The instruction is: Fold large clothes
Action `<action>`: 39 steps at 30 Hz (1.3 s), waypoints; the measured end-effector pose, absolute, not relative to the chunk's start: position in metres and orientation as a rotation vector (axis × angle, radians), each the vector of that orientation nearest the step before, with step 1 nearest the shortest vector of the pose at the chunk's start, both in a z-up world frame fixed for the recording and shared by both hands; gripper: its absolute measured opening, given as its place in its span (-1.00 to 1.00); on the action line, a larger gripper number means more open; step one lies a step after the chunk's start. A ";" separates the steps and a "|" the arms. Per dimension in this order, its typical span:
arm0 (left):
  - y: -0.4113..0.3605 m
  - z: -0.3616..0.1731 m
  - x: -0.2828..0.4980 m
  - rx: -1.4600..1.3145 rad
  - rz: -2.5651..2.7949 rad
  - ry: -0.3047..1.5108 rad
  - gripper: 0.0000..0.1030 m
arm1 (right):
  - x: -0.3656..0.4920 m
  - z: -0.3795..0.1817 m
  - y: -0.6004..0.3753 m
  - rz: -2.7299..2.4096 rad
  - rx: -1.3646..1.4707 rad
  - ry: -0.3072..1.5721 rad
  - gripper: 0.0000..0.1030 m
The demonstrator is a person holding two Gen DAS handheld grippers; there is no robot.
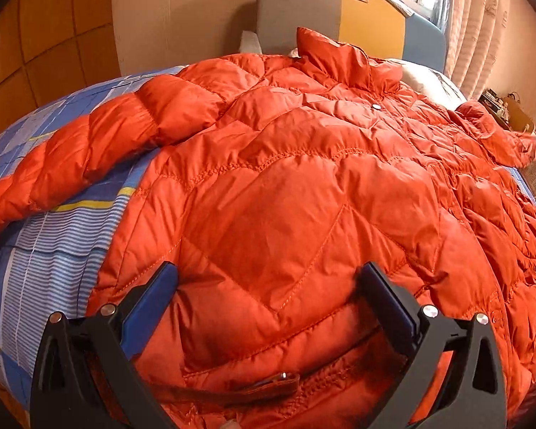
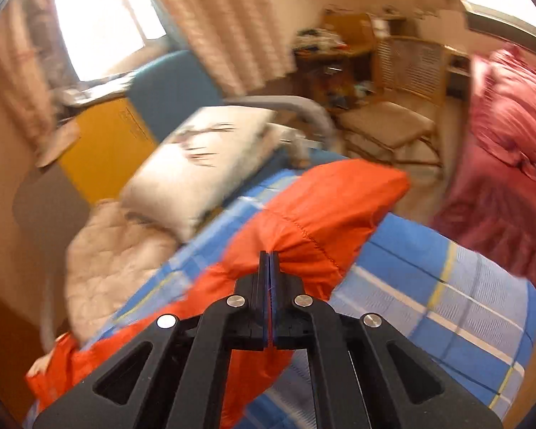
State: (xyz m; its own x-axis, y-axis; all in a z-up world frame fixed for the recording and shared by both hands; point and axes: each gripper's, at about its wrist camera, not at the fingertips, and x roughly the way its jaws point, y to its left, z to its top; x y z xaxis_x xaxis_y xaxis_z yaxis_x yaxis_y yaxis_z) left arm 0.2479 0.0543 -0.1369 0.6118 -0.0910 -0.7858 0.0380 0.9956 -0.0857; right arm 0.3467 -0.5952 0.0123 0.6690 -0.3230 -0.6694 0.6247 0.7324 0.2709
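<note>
Our right gripper [image 2: 269, 261] is pinched tight on the cuff end of one sleeve [image 2: 314, 211] of the orange down jacket [image 1: 303, 186]; our left gripper [image 1: 268, 282] stands wide over the hem, holding nothing. We judge the sleeve should travel high and land flat across the chest. The jacket lies front-up on the checked bed cover [image 1: 53, 250], its long axis running from the near edge to the collar by the headboard [image 1: 296, 14]

The jacket [image 1: 303, 186] is quilted, puffy cloth with a slight sheen and a metal snap [image 1: 376, 106]. The bedsheet [image 1: 53, 250] is matt woven cloth. The fingers [image 1: 386, 300] are matt black plastic with shiny metal pins.
</note>
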 end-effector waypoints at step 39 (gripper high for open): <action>0.069 -0.097 0.294 -0.425 -0.227 0.861 0.76 | 0.320 -0.069 -0.279 0.164 0.368 0.934 0.68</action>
